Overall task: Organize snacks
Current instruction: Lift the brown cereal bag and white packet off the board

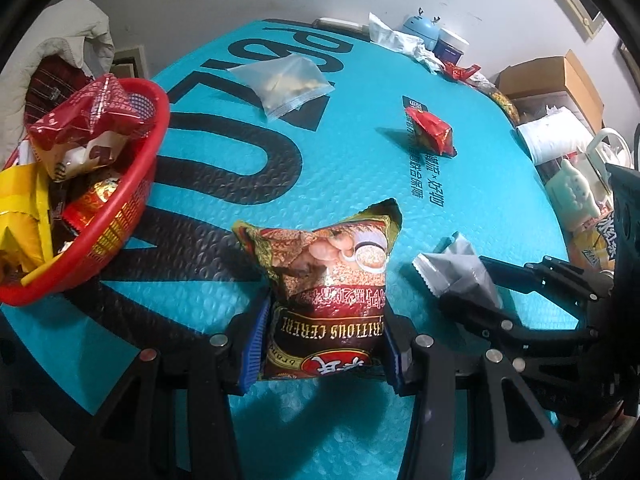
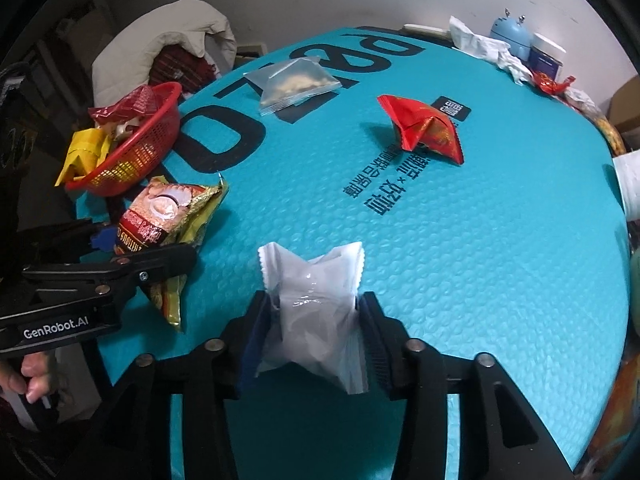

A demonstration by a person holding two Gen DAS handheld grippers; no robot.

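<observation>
Teal bubble-textured sheeting (image 2: 480, 280) with big black lettering covered the table under both of my claws, which I held angled steeply downward, side by side. My left gripper (image 1: 324, 344) was clamped on a glossy brown-and-gold cereal sachet (image 1: 328, 280), its blue pads pinching the lower part of the sachet so that the torn top stood up ahead of the fingers. My right gripper (image 2: 316, 332) had a white plastic snack packet (image 2: 316, 312) with crimped zigzag ends between its pads; the pads sat against the packet's waist, though I could not tell how firmly they pressed. In the right wrist view, my left hand (image 2: 24, 376) showed at the lower left edge, fingers curled around the handle of its gripper.

One red plastic mesh basket (image 1: 132, 184) sat at the left edge of the sheeting, near the cereal sachet, already piled with several wrappers in red, yellow and brown; I could not count them exactly. Two snacks lay loose on the sheeting, well apart from each other: one clear pouch of pale nuts (image 1: 284, 84) toward the far side and one crumpled red foil packet (image 2: 424, 128) to the right of it. Clutter including a pale blue round gadget (image 1: 420, 28) lined the far edge.
</observation>
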